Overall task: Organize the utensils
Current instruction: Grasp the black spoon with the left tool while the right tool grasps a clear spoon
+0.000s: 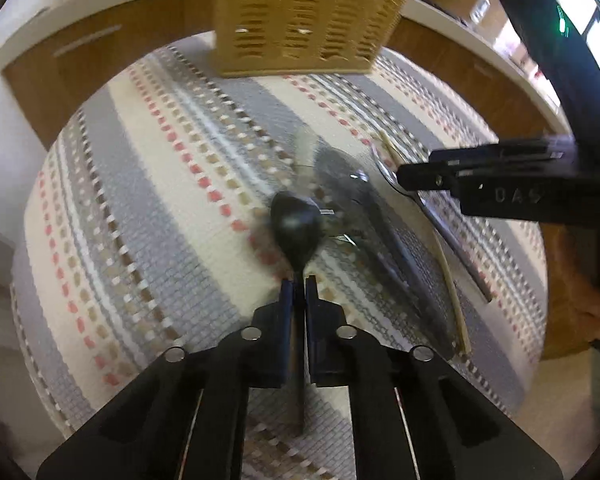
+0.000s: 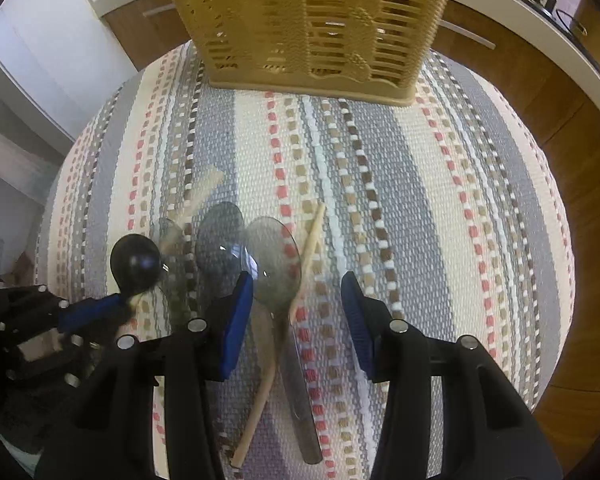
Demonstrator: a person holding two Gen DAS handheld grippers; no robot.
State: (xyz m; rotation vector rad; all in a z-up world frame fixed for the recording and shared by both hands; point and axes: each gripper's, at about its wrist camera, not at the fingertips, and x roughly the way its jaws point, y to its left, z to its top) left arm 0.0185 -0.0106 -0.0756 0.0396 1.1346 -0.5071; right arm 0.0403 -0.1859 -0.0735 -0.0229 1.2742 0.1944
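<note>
A tan slatted basket (image 2: 308, 28) stands upright at the far edge of a round table covered by a striped woven cloth (image 2: 440, 184). Nearer than the basket, the left gripper (image 1: 299, 280) has its blue-padded jaws pressed together on the thin handle of a black spoon (image 1: 296, 222), whose bowl points toward the basket and is held above the cloth. Just right of the black spoon, and still well short of the basket, a loose cluster lies on the cloth: clear smoky plastic spoons (image 2: 274, 260), a wooden stick (image 2: 312, 236) and a metal utensil (image 1: 440, 220). The right gripper (image 2: 298, 292) hovers over this cluster with its jaws spread apart, holding nothing.
</note>
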